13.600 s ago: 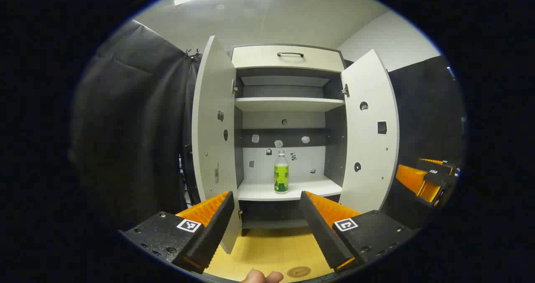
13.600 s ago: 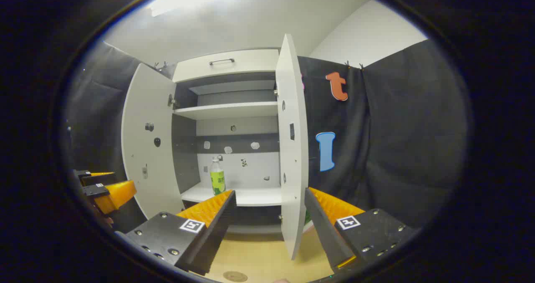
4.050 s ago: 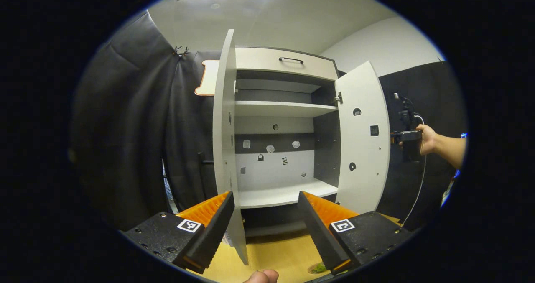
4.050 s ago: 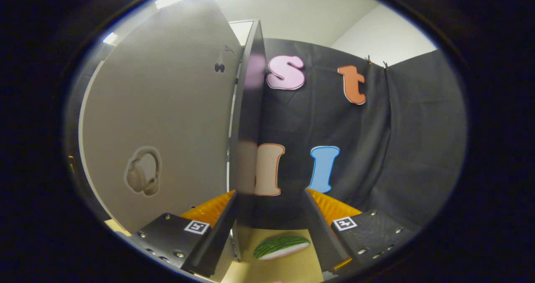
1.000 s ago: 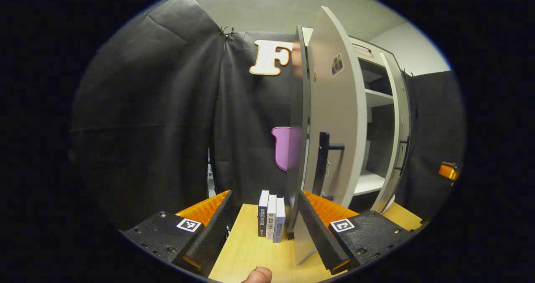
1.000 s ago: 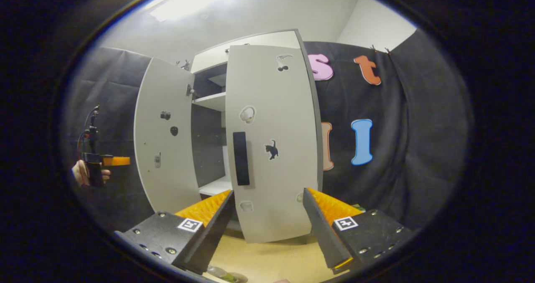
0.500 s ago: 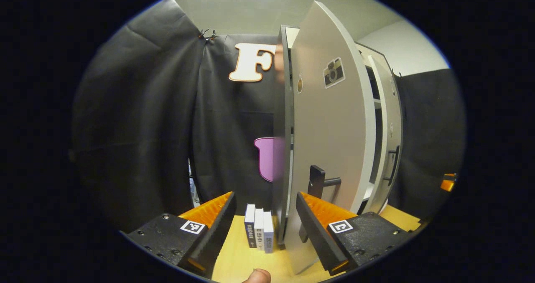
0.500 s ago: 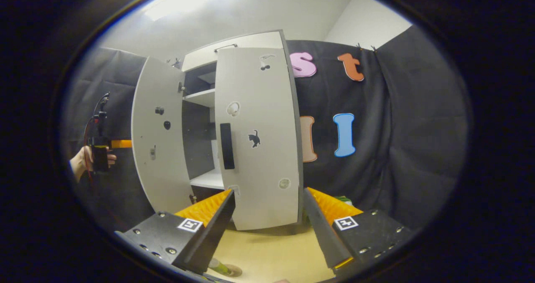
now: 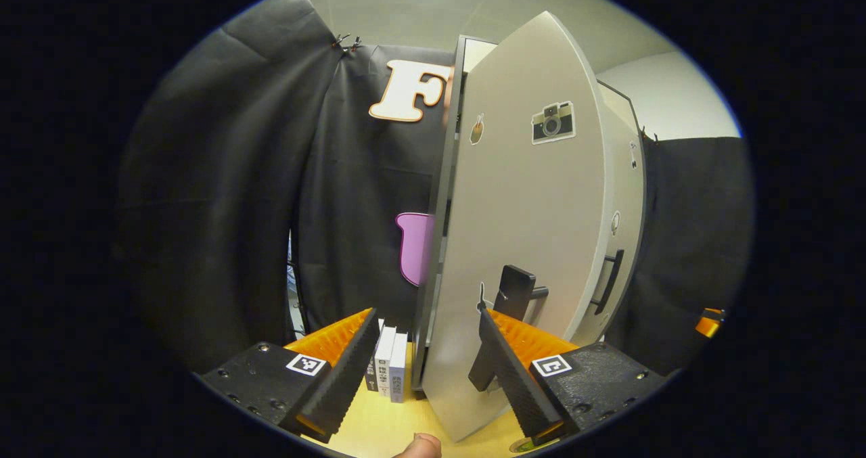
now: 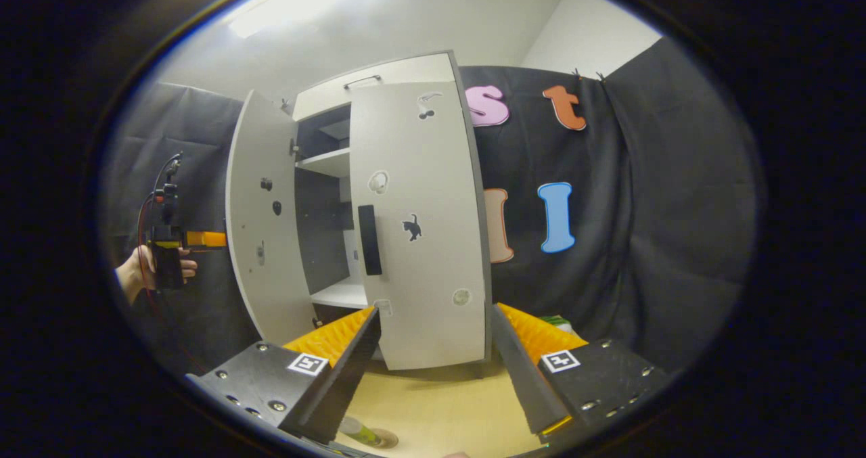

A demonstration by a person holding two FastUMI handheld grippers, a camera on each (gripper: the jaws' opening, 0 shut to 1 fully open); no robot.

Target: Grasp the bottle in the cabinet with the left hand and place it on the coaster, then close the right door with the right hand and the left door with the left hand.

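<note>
3 books point(image 9: 388, 358) stand upright on the wooden table point(image 9: 379, 417).

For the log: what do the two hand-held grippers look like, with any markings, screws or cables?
Each hand-held gripper, left and right, has two long wedge-shaped fingers with ridged, saw-toothed inner faces, set on dark textured blocks with screws. Each block carries a small square black-and-white marker. In the right gripper view the left one shows farther off, with a dark handle and a thin cable looping from it.

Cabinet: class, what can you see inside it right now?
Through the gap between the doors of the cabinet, two bare white shelves show. The right door covers the rest of the inside.
</note>
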